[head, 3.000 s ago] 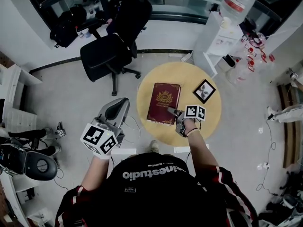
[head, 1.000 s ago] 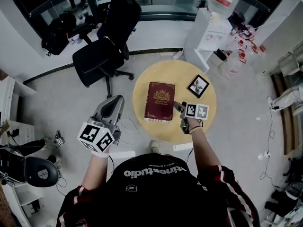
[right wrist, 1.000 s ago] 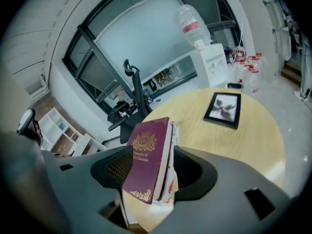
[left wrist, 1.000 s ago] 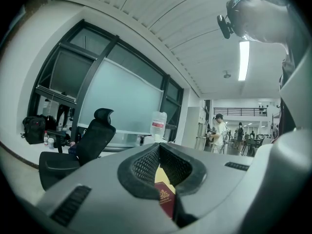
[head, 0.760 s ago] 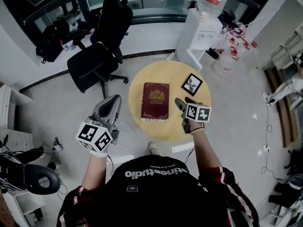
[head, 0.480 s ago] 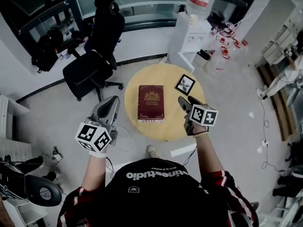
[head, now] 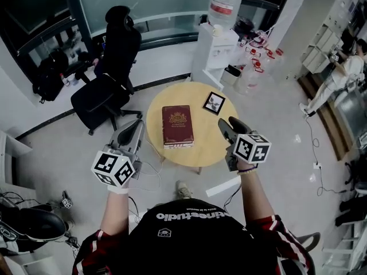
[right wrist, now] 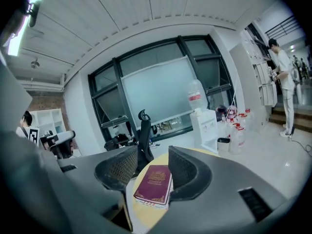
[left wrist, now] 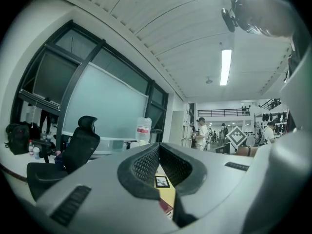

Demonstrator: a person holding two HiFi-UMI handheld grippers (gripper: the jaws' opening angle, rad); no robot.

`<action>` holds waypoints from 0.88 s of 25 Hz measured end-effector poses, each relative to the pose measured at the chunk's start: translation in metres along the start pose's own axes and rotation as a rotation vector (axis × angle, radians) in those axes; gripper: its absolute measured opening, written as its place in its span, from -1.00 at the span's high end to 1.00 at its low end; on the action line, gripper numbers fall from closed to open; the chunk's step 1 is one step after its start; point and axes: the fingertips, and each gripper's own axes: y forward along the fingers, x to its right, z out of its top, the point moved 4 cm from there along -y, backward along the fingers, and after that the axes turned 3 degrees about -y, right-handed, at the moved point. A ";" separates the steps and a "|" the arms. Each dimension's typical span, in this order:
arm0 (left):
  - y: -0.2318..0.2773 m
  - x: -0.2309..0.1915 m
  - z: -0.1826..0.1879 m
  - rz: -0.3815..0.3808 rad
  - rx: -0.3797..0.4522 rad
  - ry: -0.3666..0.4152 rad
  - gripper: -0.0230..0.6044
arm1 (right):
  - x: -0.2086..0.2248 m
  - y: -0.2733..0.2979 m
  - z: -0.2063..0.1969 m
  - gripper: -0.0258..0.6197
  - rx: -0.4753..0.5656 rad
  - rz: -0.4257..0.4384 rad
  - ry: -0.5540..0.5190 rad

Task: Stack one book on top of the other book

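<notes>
A dark red book [head: 176, 125] with a gold crest lies flat on a second book, whose pale page edge [head: 178, 145] shows under its near side, on the round yellow table [head: 202, 149]. Both grippers hang in the air on the near side of the table, well above it. My left gripper [head: 136, 126] is off the table's left rim, its jaws shut and empty [left wrist: 158, 147]. My right gripper [head: 227, 125] is over the table's right rim, its jaws apart and closing with nothing between them [right wrist: 152, 162]; through the gap I see the red book [right wrist: 154, 183] far below.
A small black-framed picture [head: 214, 102] lies on the table's far right. A black office chair [head: 106, 90] stands to the left and a water dispenser [head: 221, 33] behind the table. A person [head: 344, 73] stands at the far right. A cable trails on the floor.
The right gripper has risen from beside the red book and drawn back to the right. The left gripper has lifted slightly. The table now looks smaller and farther below.
</notes>
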 end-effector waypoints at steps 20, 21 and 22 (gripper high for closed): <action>-0.036 0.055 0.032 -0.040 0.041 0.032 0.87 | -0.064 -0.113 0.045 0.46 0.209 -0.009 -0.143; -0.034 0.059 0.032 -0.036 0.042 0.033 0.87 | -0.061 -0.115 0.046 0.47 0.212 -0.008 -0.149; -0.031 0.063 0.032 -0.033 0.042 0.034 0.87 | -0.058 -0.117 0.048 0.48 0.213 -0.006 -0.154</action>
